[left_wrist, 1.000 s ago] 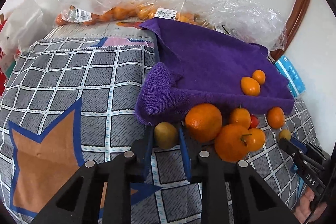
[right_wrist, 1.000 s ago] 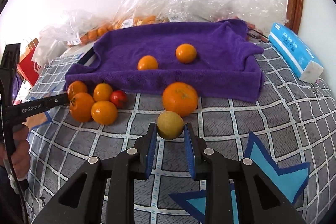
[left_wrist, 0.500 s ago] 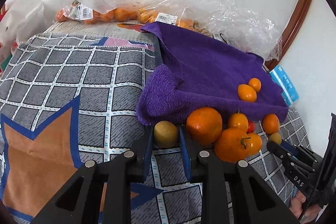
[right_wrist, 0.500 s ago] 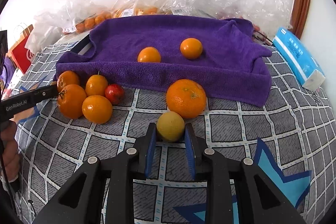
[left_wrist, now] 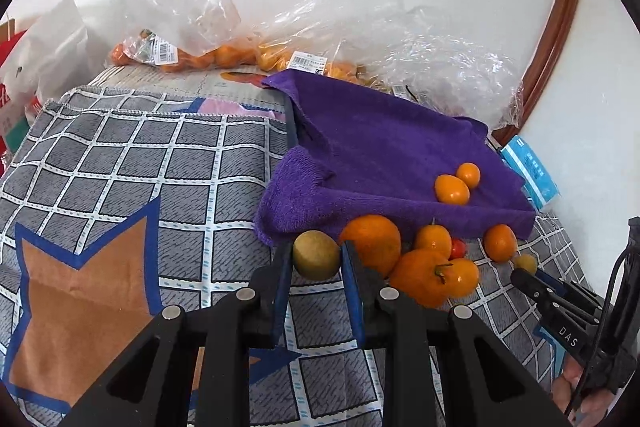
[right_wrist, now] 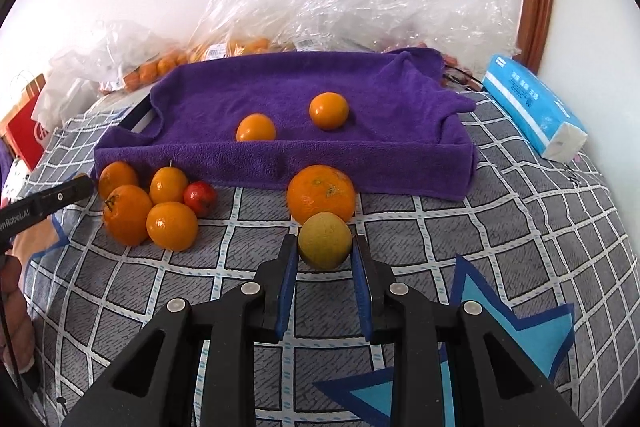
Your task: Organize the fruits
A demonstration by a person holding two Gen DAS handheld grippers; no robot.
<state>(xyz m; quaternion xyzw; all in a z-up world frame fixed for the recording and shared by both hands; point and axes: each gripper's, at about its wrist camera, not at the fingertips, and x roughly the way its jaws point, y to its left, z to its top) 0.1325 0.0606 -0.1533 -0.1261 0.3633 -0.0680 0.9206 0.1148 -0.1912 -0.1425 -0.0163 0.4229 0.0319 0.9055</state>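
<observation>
In the left wrist view my left gripper [left_wrist: 316, 249] is shut on a yellow-green round fruit [left_wrist: 316, 255], just in front of a big orange [left_wrist: 370, 243] and a cluster of oranges [left_wrist: 424, 277]. In the right wrist view my right gripper [right_wrist: 324, 241] is shut on another yellow-green fruit [right_wrist: 325, 242], held before the big orange [right_wrist: 321, 193]. Two small oranges [right_wrist: 256, 127] [right_wrist: 329, 110] lie on the purple towel [right_wrist: 280, 163]. The right gripper's tip [left_wrist: 520, 275] shows at the right edge of the left view, with its small yellow fruit [left_wrist: 525, 262].
Several oranges [right_wrist: 128, 213] and a small red fruit [right_wrist: 200, 197] sit left of the towel on the checked grey cloth [right_wrist: 520, 227]. Plastic bags of oranges [left_wrist: 224, 55] line the wall behind. A blue tissue pack [right_wrist: 532, 107] lies at the right, a red box [right_wrist: 24, 131] at the left.
Both grippers have tilted upward a little, each still holding its yellow-green fruit. The fruits on the cloth and the towel have not moved.
</observation>
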